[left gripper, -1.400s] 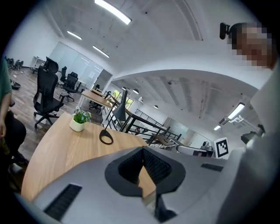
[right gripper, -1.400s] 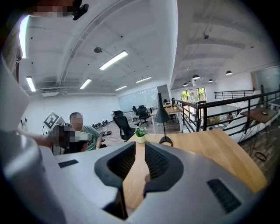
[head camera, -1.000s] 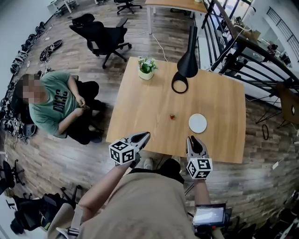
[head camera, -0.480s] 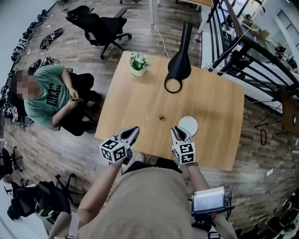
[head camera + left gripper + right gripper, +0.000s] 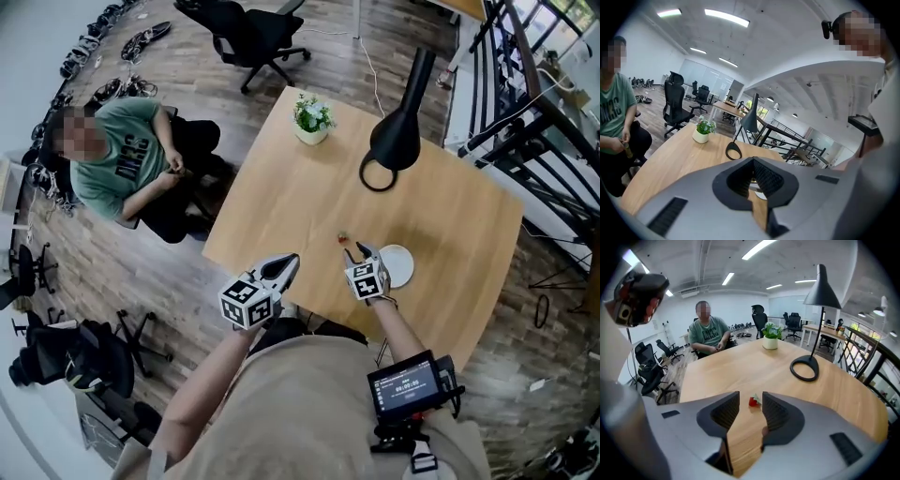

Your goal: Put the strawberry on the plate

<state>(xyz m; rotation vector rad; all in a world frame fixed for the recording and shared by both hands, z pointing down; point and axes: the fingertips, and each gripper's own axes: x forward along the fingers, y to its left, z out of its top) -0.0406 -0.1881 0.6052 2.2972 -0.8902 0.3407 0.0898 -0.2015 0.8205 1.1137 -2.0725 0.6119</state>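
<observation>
A small red strawberry (image 5: 343, 237) lies on the wooden table (image 5: 281, 197), just left of a round white plate (image 5: 396, 265). My right gripper (image 5: 357, 251) is over the table's near part, its tips close behind the strawberry. In the right gripper view the strawberry (image 5: 753, 401) sits just ahead of the gap between the jaws. They are opening and neither pad touches the fruit. My left gripper (image 5: 289, 265) hangs at the table's near edge, left of the right one. Its jaws meet at the tips (image 5: 752, 159) with nothing held.
A black desk lamp (image 5: 398, 141) with a ring base (image 5: 380, 175) stands at the table's far side, with a potted plant (image 5: 312, 117) left of it. A person in a green shirt (image 5: 122, 159) sits left of the table. Office chairs stand on the floor around it.
My right gripper has moved forward over the table to just behind the strawberry, and its jaws have parted. The left gripper has stayed at the near edge.
</observation>
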